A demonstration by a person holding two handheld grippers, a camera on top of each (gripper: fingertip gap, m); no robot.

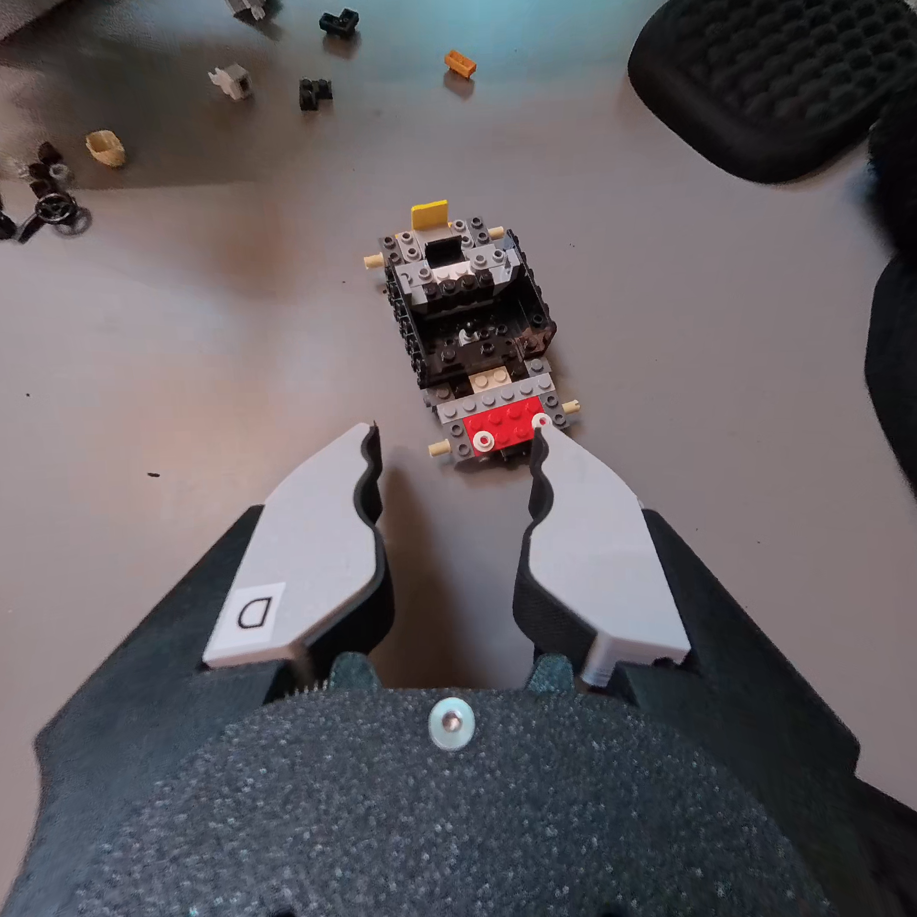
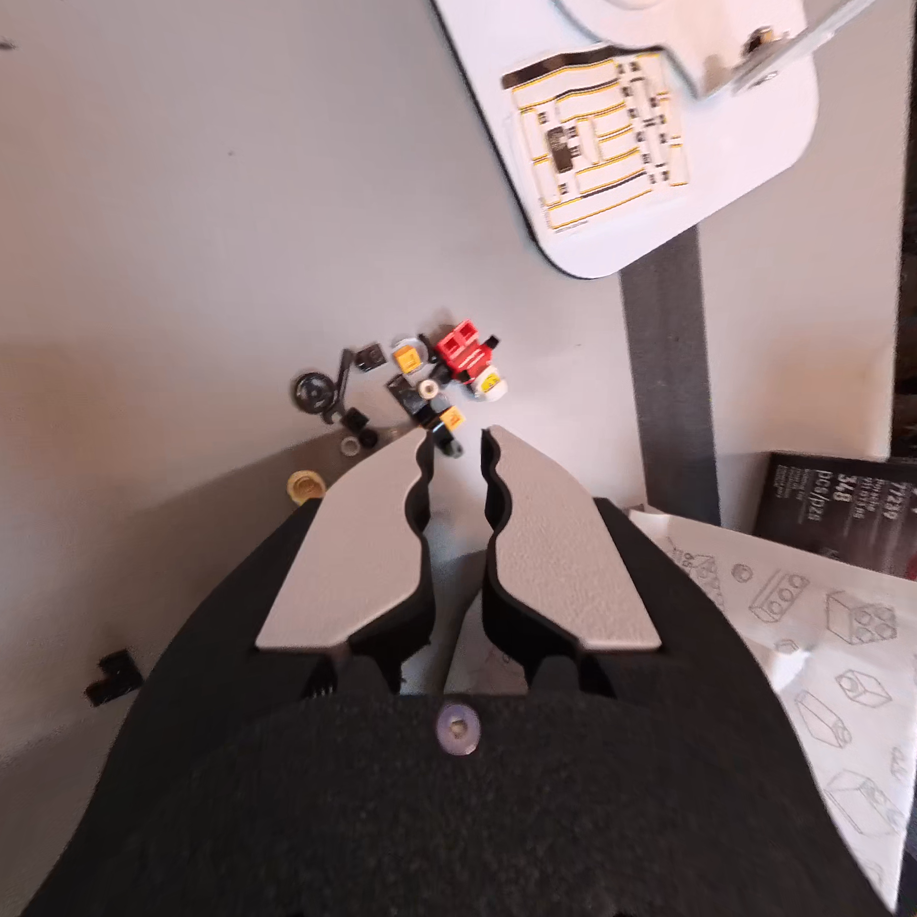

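In the left wrist view a partly built brick car [image 1: 471, 337] in black and grey stands on the grey table [image 1: 198, 372]. It has a red plate [image 1: 501, 426] at its near end and a yellow tile [image 1: 429, 214] at the far end. My left gripper [image 1: 456, 429] is open and empty, just short of the car's near end; its right fingertip [image 1: 546, 441] overlaps the red plate's corner. In the right wrist view my right gripper [image 2: 457, 431] is slightly open and empty. A small black piece with an orange tile [image 2: 444, 426] lies by its left fingertip [image 2: 422, 441].
Loose pieces lie on the table: an orange brick [image 1: 460, 63], black bits [image 1: 313, 93], a tan piece [image 1: 105, 147]. A black textured pad [image 1: 774, 84] sits far right. A red figure part [image 2: 464, 350], a black wheel [image 2: 312, 392], a gold stud [image 2: 305, 485], a white board [image 2: 744, 163] and a paper sheet [image 2: 818, 670] surround the right gripper. To the yellow tile [image 1: 429, 214]: left tips about 9 cm, right tips about 20 cm.
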